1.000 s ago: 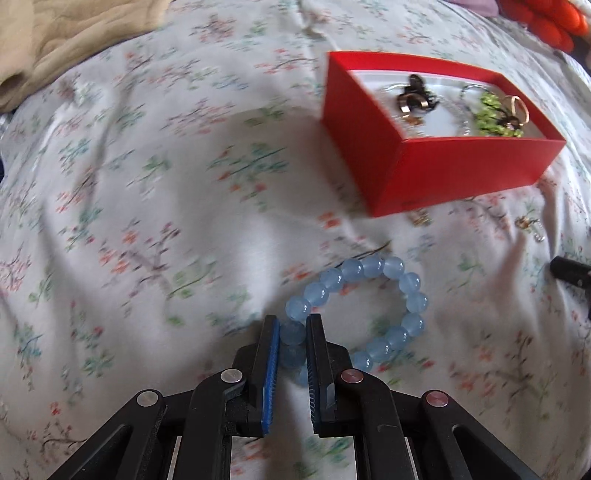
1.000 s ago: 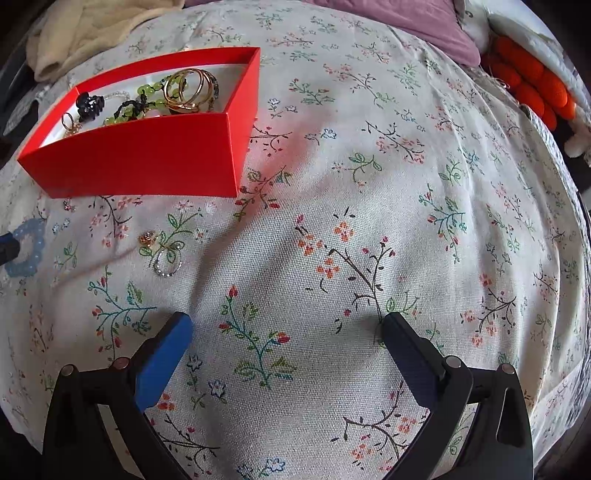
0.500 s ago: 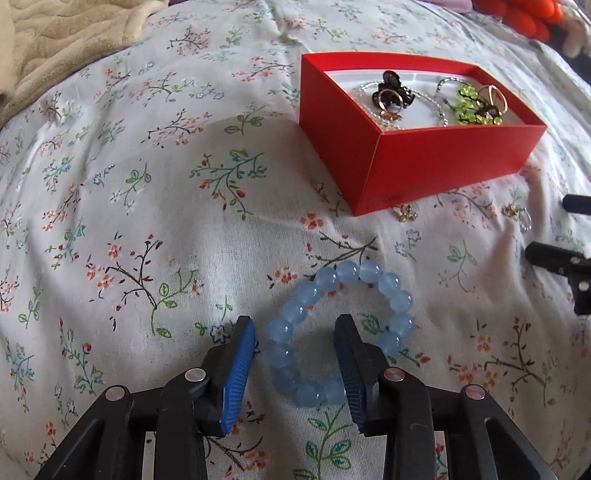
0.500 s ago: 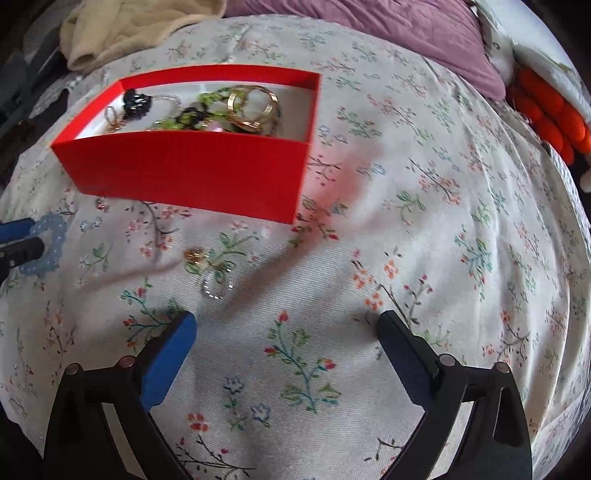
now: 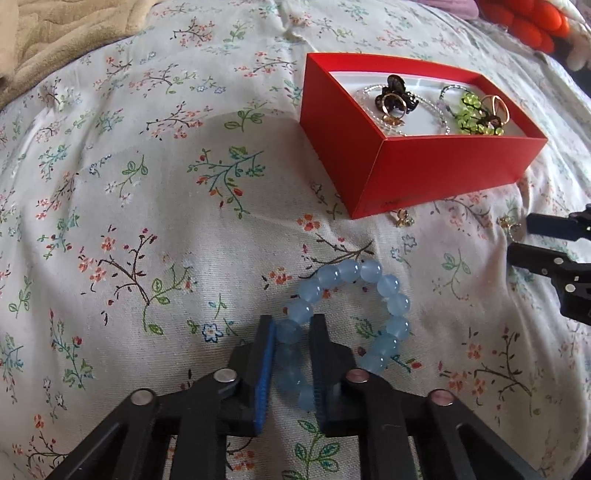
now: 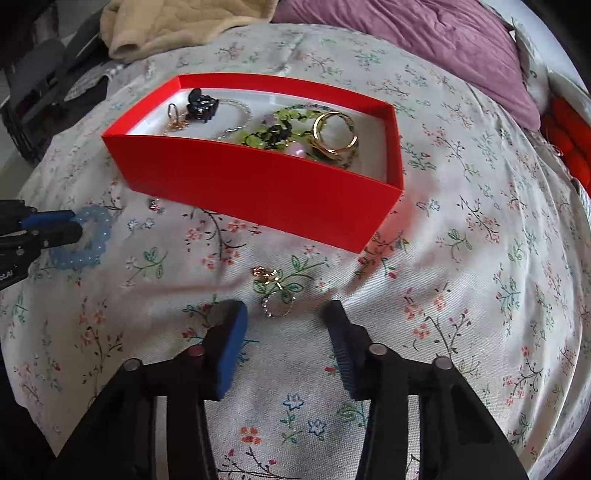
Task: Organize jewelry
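A blue bead bracelet (image 5: 391, 286) (image 6: 96, 215) lies on the floral bedspread. My left gripper (image 5: 292, 319) (image 6: 75, 224) is closing on its near side, and the pads press a bead between them. A gold earring with a sparkly hoop (image 6: 279, 306) (image 5: 511, 223) lies between the tips of my right gripper (image 6: 282, 306) (image 5: 519, 238). Its jaws are closing and stand clear of the earring on both sides. Behind both stands a red box (image 5: 443, 173) (image 6: 258, 184) holding a hair claw, green beads, gold rings and a chain.
A second small earring (image 5: 404, 218) (image 6: 155, 205) lies by the box's front corner. A beige blanket (image 5: 55, 37) (image 6: 177, 26) is at the back left, a purple pillow (image 6: 424, 44) behind, and an orange ribbed thing (image 5: 524, 18) at the far right.
My left jaws opened around the bracelet and have shut on its beads again. My right gripper moved over to the hoop earring and its jaws narrowed from wide open.
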`<state>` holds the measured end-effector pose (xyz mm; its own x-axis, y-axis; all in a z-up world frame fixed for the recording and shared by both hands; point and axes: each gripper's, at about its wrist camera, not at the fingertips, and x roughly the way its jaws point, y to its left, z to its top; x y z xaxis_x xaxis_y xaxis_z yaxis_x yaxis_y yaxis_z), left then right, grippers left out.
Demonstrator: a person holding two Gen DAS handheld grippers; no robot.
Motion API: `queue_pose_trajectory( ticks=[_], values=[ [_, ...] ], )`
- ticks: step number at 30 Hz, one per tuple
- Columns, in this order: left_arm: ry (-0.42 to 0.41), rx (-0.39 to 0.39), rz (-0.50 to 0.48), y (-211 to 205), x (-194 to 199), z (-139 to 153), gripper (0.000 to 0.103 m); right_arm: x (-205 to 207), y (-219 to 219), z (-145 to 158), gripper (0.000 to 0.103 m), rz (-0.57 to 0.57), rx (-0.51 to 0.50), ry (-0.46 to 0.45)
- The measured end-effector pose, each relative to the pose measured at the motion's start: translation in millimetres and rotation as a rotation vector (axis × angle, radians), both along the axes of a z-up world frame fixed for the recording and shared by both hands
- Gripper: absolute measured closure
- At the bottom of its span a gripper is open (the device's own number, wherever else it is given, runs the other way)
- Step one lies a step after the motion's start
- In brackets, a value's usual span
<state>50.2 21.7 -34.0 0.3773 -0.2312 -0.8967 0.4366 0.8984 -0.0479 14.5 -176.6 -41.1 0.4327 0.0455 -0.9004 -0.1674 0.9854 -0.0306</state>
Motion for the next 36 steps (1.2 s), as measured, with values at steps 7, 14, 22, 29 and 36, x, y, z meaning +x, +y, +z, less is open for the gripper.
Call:
queue_pose_trajectory(
  ticks=[7,14,22,29,36],
  values=[
    [0.014,-0.013,0.019,1,-2,3,0.094,0,3,0,0.086,0.029,0.016,0.007],
    [0.019,-0.037,0.043,4,-4,7,0.094,-4,-3,3,0.093,0.022,0.040,0.024],
    [0.000,-0.039,-0.002,4,-12,13,0.093,-18,-7,5,0.098,0.041,0.051,0.045],
    [-0.013,-0.029,-0.012,6,-7,10,0.063,-14,-7,4,0.050,0.032,0.084,0.032],
    [0.000,-0.015,0.004,2,2,1,0.073,-3,1,-3,0.052,0.034,0.056,0.008]
  ],
)
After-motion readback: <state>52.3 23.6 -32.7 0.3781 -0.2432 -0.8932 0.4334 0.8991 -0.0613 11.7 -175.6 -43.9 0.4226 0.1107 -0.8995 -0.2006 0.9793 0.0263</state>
